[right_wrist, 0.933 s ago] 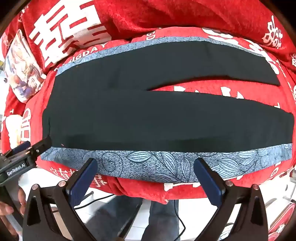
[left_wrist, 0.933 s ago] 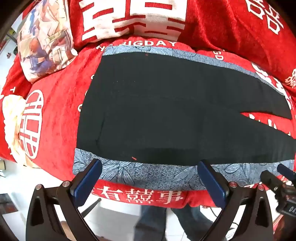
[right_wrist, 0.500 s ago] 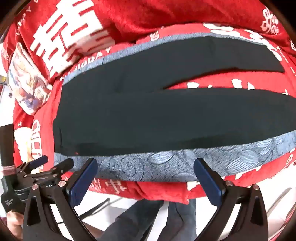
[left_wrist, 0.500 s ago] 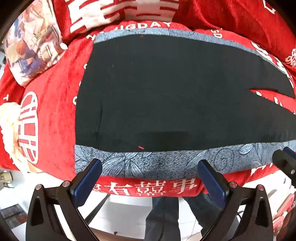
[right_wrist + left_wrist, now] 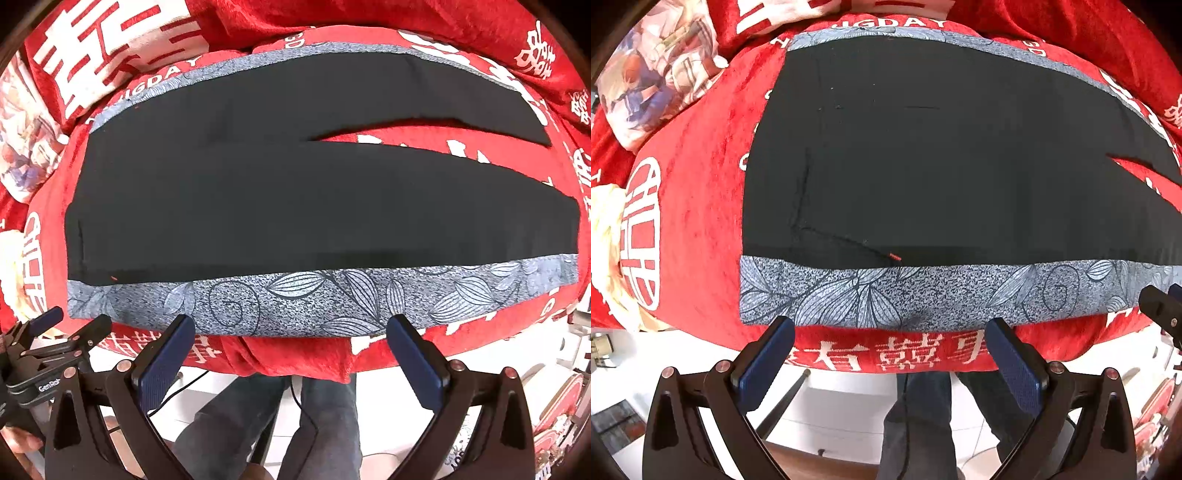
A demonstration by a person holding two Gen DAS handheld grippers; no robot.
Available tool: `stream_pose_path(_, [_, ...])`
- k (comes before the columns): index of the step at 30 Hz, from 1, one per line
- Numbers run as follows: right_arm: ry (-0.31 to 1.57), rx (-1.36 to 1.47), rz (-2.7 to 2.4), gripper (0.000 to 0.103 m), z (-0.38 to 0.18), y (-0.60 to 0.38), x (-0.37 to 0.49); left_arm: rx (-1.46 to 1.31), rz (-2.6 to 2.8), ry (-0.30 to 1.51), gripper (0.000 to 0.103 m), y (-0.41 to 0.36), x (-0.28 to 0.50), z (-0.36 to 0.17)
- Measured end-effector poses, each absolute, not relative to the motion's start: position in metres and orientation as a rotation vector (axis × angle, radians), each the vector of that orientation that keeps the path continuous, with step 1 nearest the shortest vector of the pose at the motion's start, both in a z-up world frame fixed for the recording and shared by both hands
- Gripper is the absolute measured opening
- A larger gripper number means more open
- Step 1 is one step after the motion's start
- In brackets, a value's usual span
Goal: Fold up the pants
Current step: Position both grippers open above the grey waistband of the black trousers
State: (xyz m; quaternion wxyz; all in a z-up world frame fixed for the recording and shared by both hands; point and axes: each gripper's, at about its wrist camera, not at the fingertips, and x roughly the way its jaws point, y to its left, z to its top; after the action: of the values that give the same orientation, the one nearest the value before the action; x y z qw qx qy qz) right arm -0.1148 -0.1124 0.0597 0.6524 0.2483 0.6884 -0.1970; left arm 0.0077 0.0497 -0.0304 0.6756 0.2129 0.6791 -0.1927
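Left gripper (image 5: 888, 354) spread wide, blue pads (image 5: 764, 363) empty, hovering just off the near edge of the red blanket (image 5: 690, 206) by the waist end. Right gripper (image 5: 291, 352) likewise spread wide, holding nothing, pads (image 5: 415, 362) just short of the near hem side. Black pants (image 5: 295, 199) flat on the blanket, long axis left-right — waistband at left, both legs pointing right, split open in a narrow V with red showing between. Grey leaf-print side stripe (image 5: 314, 302) along near edge, another (image 5: 960, 38) along far edge. Printed pillow (image 5: 653, 70) far left, beside the waist end, well apart from pants. Left gripper's tips also visible low left in right view — not touching fabric.
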Motion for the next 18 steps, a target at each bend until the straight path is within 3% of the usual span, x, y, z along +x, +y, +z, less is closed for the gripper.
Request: stream_pose_path(18, [1.593,0.536,-0.467,0.103,0.055,-0.108,-0.118,0.473,-0.394,1.521,0.103,0.042,-0.002,-0.036])
